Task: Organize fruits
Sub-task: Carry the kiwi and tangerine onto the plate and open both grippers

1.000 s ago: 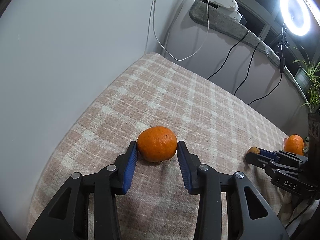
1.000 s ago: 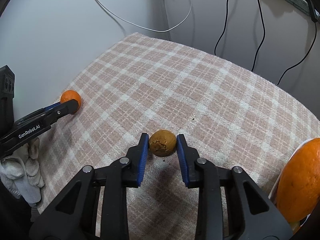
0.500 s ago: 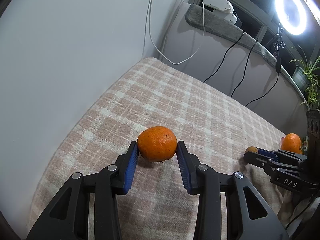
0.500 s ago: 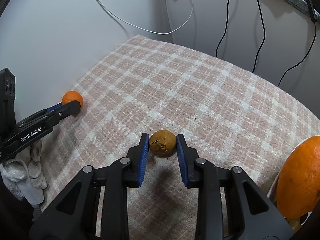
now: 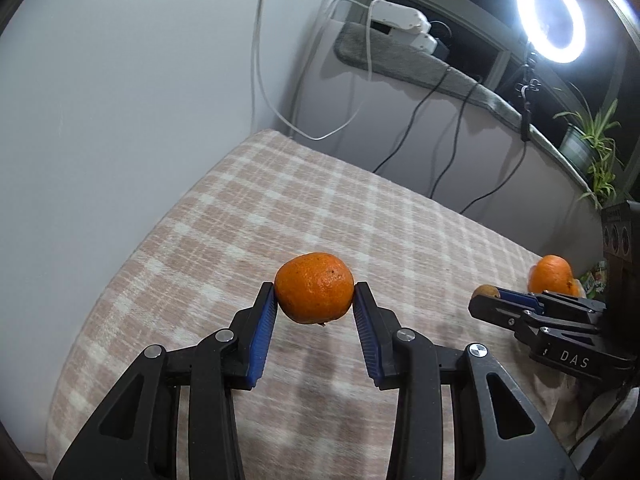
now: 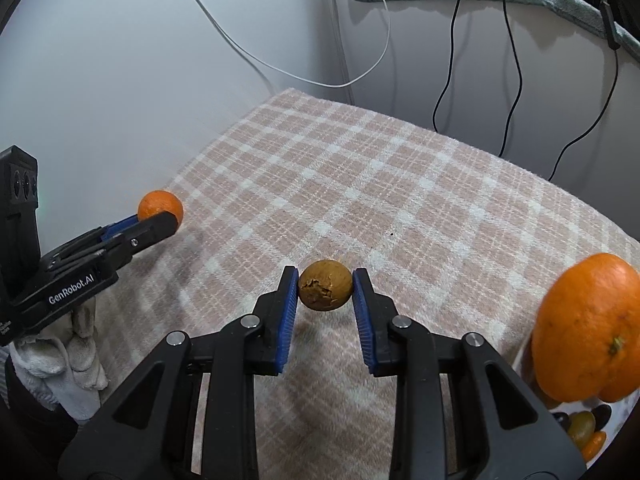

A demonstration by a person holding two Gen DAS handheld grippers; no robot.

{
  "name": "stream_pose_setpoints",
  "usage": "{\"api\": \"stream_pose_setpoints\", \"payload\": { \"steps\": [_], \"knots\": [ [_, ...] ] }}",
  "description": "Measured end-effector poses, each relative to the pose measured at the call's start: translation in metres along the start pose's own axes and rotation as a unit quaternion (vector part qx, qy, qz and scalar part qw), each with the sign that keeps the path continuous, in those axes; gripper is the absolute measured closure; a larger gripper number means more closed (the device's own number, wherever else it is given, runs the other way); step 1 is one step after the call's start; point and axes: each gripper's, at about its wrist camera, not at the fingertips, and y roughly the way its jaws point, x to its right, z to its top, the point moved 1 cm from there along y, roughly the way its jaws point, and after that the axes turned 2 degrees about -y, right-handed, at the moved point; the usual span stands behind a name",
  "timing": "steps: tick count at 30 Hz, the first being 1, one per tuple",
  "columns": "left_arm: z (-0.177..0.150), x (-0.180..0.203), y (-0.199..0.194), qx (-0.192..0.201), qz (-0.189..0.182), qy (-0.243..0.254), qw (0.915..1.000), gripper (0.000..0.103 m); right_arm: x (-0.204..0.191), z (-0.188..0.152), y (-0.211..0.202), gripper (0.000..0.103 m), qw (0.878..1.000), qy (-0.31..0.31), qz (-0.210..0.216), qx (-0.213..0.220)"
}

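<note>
Both fruits had just come up off the checked blanket (image 6: 400, 184). A second before, the mandarin and the small brown fruit were resting on the cloth between the jaws; now each hung clear of it, with a soft shadow on the weave below.

The left gripper (image 5: 314, 300) was clenched on the mandarin (image 5: 314, 288), its blue pads pressed against the fruit's two sides, out over the blanket's left half and not far from the wall-side edge. The right gripper (image 6: 326, 290) was clamped just as firmly on the brown fruit (image 6: 326, 285), a small round thing with a cracked, broken patch of skin facing the camera, held above the middle of the blanket. In the right wrist view the left gripper showed at the far left with its mandarin poking past the fingertips, well apart from the other fruit.

A big orange (image 6: 588, 328) sat at the blanket's right edge, seemingly on a white tray (image 6: 524, 356) with smaller dark and yellow pieces below it, though most of that was cut off.

I took the lift to mean both pick-ups had succeeded and the carrying stage had begun. The tray by the orange looked the likely place for them. The cracked fruit seemed the more delicate of the two under a hard squeeze.
</note>
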Motion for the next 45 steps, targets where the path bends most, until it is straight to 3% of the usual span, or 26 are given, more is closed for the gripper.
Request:
{"api": "stream_pose_setpoints", "payload": {
  "steps": [21, 35, 45],
  "knots": [
    [-0.02, 0.094, -0.038, 0.019, -0.06, 0.074, 0.9953, 0.066, 0.029, -0.042, -0.101, 0.074, 0.997, 0.013, -0.022, 0.07],
    [-0.043, 0.17, -0.023, -0.012, -0.115, 0.127, 0.9851, 0.066, 0.104, -0.091, -0.154, 0.074, 0.99, 0.068, -0.077, 0.092],
    [-0.058, 0.222, -0.005, -0.037, -0.146, 0.163, 0.975, 0.066, 0.151, -0.114, -0.167, 0.074, 0.984, 0.109, -0.112, 0.088]
  ]
}}
